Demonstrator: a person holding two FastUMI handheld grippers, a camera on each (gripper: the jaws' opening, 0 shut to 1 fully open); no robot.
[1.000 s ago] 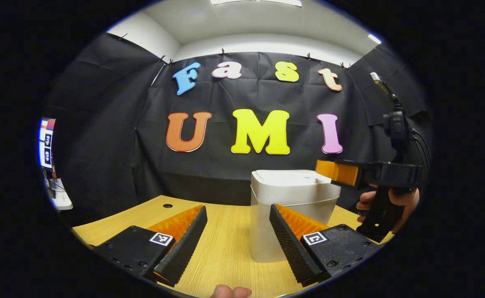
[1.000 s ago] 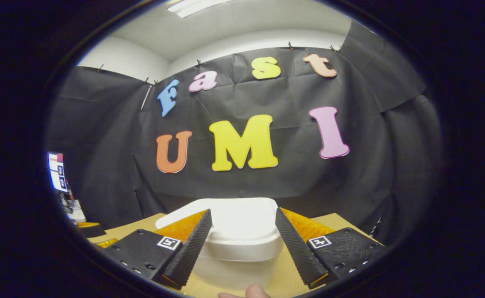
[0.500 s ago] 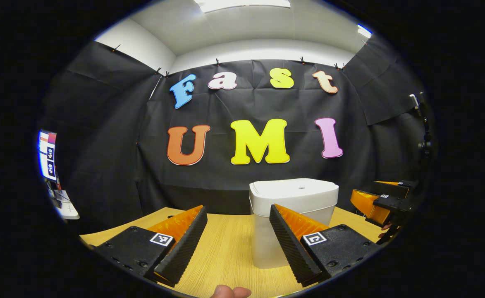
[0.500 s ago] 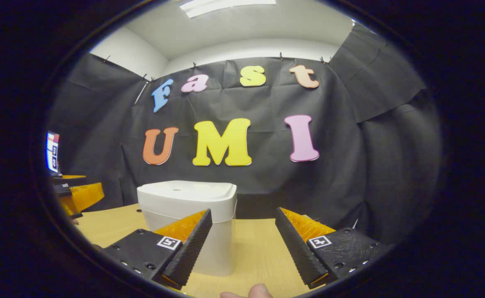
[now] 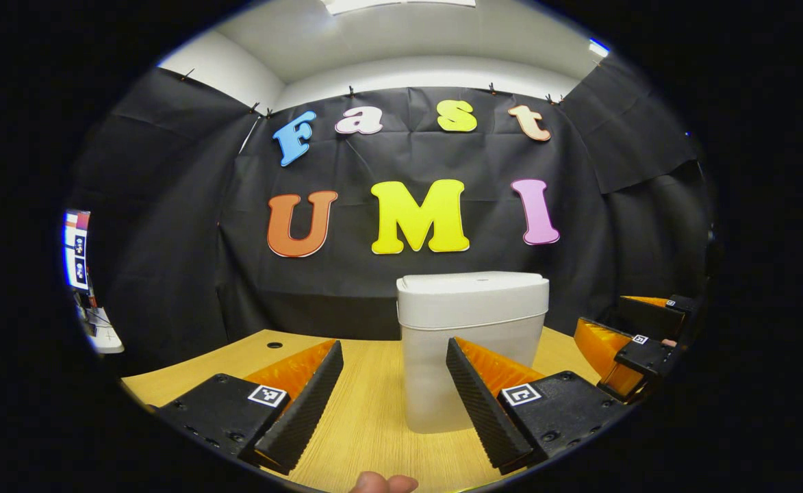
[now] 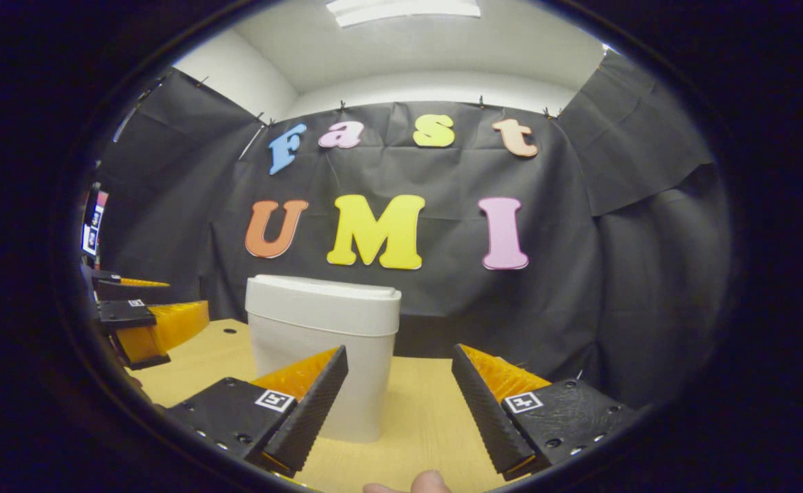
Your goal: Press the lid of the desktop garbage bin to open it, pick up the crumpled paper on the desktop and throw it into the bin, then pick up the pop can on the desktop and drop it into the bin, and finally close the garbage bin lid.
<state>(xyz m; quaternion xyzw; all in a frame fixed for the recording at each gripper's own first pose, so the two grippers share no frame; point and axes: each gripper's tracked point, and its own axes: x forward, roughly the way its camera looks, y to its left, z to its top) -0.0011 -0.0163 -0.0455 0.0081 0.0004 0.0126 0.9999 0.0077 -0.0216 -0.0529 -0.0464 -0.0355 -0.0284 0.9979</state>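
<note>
Both grippers are just hanging level with nothing in them. Left gripper has its jaws spread wide, a fingertip poking in at 6 o'clock. Right gripper is spread just as wide, also visible at 4 o'clock in the left gripper view.

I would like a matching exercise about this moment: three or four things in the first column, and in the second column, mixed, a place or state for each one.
Things:
1. bin lid
2. left gripper
3. right gripper
4. small round hole

Places or states:
A. in the wooden table top, to the left of the bin in the left gripper view
B. closed
C. open, with the bin behind its right finger
D. open, with the bin behind its left finger

Pairs: 1-B, 2-C, 3-D, 4-A
</note>
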